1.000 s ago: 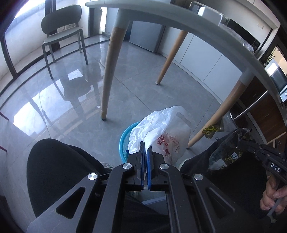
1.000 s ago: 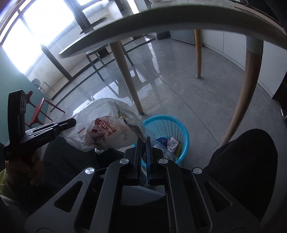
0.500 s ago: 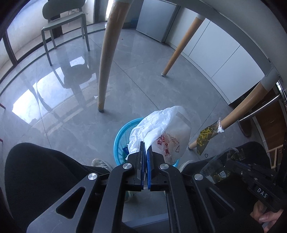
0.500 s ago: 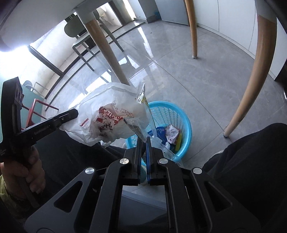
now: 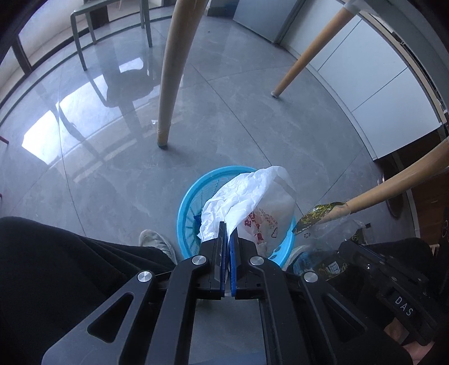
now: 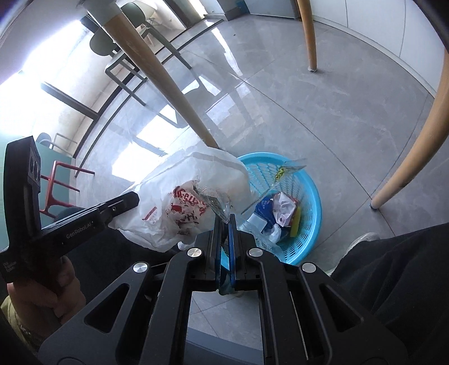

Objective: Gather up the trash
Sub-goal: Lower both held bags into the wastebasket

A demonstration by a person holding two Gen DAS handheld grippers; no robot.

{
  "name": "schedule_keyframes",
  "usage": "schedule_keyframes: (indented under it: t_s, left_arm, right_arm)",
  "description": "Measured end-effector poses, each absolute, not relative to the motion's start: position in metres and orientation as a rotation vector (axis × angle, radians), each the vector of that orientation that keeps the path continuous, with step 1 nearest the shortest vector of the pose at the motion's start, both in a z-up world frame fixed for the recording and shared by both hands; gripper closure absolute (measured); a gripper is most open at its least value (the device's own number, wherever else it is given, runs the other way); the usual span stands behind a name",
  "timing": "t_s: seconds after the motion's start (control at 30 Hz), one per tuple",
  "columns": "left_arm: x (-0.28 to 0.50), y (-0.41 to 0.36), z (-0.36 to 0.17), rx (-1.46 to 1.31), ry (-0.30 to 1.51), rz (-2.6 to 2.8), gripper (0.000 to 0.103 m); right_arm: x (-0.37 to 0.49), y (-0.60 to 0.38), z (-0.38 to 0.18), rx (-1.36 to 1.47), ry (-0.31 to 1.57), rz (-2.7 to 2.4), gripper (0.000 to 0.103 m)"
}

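My left gripper (image 5: 228,227) is shut on a white plastic bag with red print (image 5: 252,205) and holds it over a blue plastic basket (image 5: 188,196) on the floor. The bag also shows in the right wrist view (image 6: 185,196), with the left gripper (image 6: 132,199) at its left. My right gripper (image 6: 224,221) is shut on a clear plastic wrapper with yellow print (image 6: 280,174) above the basket (image 6: 308,224), which holds several pieces of trash. The wrapper shows at the right of the left wrist view (image 5: 317,213).
Wooden table legs stand around the basket (image 5: 168,84), (image 5: 306,53), (image 6: 415,140). The person's black-trousered legs (image 5: 56,266) and shoes (image 5: 157,241) flank the basket. A grey chair (image 5: 112,16) stands far back on the glossy grey tile floor.
Both grippers have lowered under the table toward the basket, carrying the bag and the wrapper. The table top has left view and the basket looks nearer.
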State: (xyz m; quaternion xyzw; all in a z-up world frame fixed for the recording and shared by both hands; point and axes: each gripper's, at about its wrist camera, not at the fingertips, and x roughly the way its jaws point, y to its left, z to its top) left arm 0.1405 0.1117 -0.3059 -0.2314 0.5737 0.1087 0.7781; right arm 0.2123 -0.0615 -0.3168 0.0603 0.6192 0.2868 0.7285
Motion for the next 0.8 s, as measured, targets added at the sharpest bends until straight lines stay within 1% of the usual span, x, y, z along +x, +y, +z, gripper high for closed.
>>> schedule_keyframes:
  t_s: [0.63, 0.8]
  left_arm:
    - [0.181, 0.116, -0.375, -0.473, 1.408, 0.296, 0.102]
    - [0.184, 0.115, -0.376, -0.458, 1.414, 0.295, 0.102]
  right_arm:
    - [0.251, -0.021, -0.376, 0.101, 1.42, 0.647, 0.099]
    - [0.252, -0.021, -0.378, 0.104, 1.431, 0.635, 0.099]
